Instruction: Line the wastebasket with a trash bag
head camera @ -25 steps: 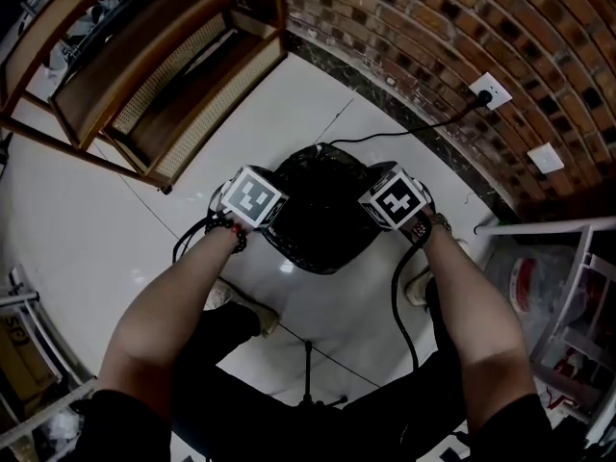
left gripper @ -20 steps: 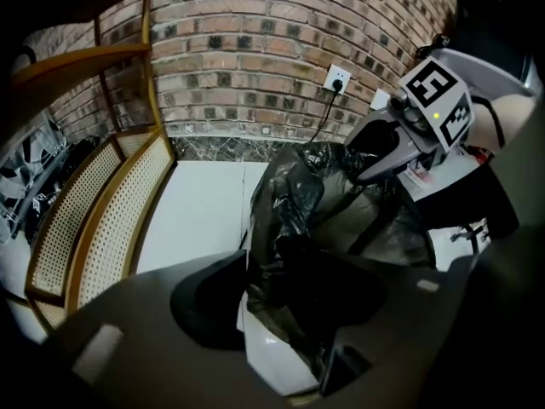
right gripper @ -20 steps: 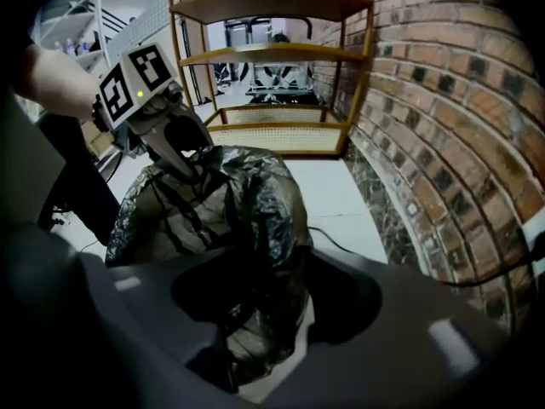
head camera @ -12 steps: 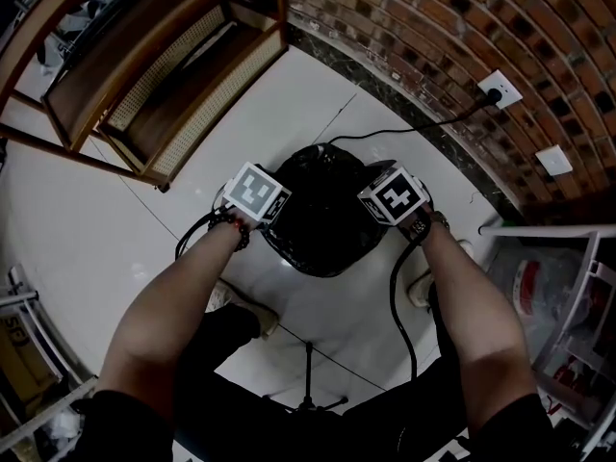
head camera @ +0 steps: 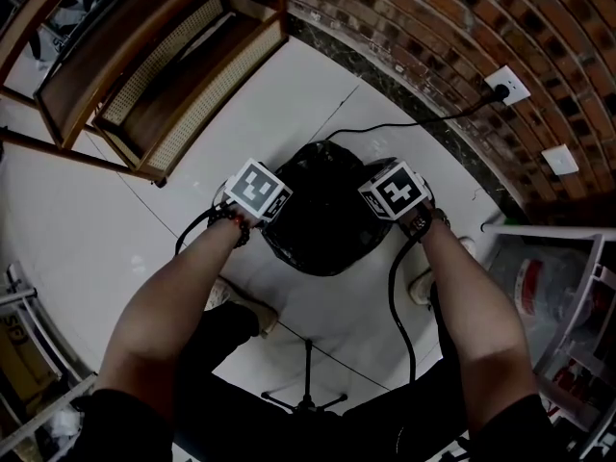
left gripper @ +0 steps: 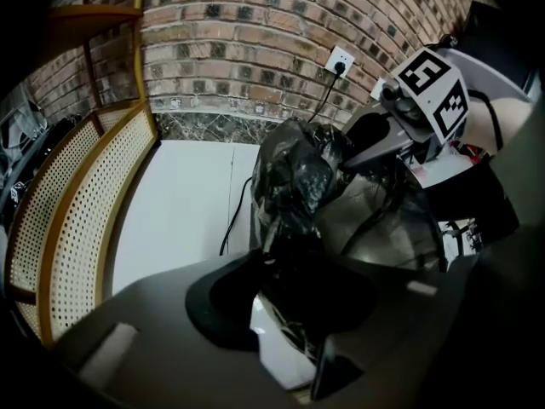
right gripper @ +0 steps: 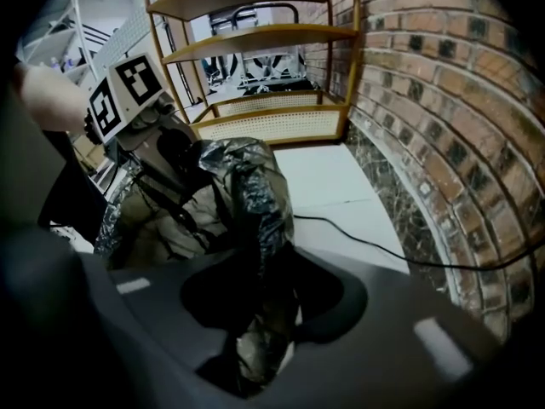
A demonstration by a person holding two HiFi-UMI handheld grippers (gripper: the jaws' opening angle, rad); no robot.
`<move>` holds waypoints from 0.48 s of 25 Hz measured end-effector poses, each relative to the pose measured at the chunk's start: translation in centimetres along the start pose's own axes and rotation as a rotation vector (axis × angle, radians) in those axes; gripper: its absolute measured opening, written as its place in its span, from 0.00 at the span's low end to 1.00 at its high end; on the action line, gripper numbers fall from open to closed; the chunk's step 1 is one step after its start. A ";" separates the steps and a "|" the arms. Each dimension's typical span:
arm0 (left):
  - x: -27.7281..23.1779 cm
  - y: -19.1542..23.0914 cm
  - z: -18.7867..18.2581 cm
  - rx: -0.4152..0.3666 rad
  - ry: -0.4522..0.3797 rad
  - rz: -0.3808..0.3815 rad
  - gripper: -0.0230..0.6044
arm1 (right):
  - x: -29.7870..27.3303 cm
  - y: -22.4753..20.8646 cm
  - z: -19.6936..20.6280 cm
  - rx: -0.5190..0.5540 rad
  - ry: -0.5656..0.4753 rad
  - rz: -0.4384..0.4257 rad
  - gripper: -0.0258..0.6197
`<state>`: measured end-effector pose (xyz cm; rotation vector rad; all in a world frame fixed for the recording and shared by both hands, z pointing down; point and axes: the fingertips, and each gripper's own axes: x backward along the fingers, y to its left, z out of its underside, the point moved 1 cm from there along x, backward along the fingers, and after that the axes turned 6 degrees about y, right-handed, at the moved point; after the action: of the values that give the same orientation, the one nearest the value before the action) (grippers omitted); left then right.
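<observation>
A black trash bag [head camera: 322,215] is draped over the wastebasket on the white floor, hiding most of it. My left gripper [head camera: 272,212] sits at the bag's left edge and my right gripper [head camera: 383,208] at its right edge, both pointing steeply down. In the left gripper view, the closing jaws of the left gripper [left gripper: 289,313] have crumpled bag film [left gripper: 294,177] and a pale bit of the wastebasket [left gripper: 271,343] between them. In the right gripper view, the right gripper [right gripper: 255,331] is also closing, with a fold of bag [right gripper: 255,203] running down into its gap.
A wooden shelf with cane panels [head camera: 164,65] stands at the upper left. A brick wall [head camera: 433,27] carries a socket [head camera: 508,91], and a black cable [head camera: 404,123] trails toward the bag. A white rack [head camera: 568,296] is at the right; my shoe [head camera: 241,306] and a stand [head camera: 306,393] are below.
Both grippers have sunk a little at the bag's two edges. The bag keeps its place over the basket.
</observation>
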<state>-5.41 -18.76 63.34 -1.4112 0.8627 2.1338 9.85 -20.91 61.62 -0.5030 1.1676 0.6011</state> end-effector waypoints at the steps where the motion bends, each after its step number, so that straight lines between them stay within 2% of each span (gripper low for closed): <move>1: -0.1 -0.1 0.0 -0.004 0.004 0.001 0.26 | 0.0 0.0 0.0 -0.011 0.005 0.001 0.22; 3: -0.2 -0.2 0.0 -0.014 0.012 -0.001 0.21 | -0.1 -0.1 0.1 -0.039 0.013 0.001 0.21; 5: -0.1 -0.3 -0.1 -0.017 0.005 -0.007 0.22 | 0.0 -0.2 0.1 -0.056 0.016 0.007 0.22; 7: 0.2 -0.3 -0.4 -0.006 -0.016 -0.008 0.41 | 0.4 -0.2 0.0 -0.064 0.013 0.009 0.34; 9: 1.0 -0.4 -0.6 0.012 -0.048 -0.009 0.48 | 1.3 0.0 -0.2 -0.067 0.003 0.010 0.43; 12: 2.7 -0.6 -1.0 0.004 -0.092 -0.031 0.55 | 3.3 0.0 -0.6 -0.021 -0.025 0.043 0.47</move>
<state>-5.40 -19.01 60.46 -1.3052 0.8055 2.1541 10.29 -20.71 58.33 -0.4877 1.1514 0.6550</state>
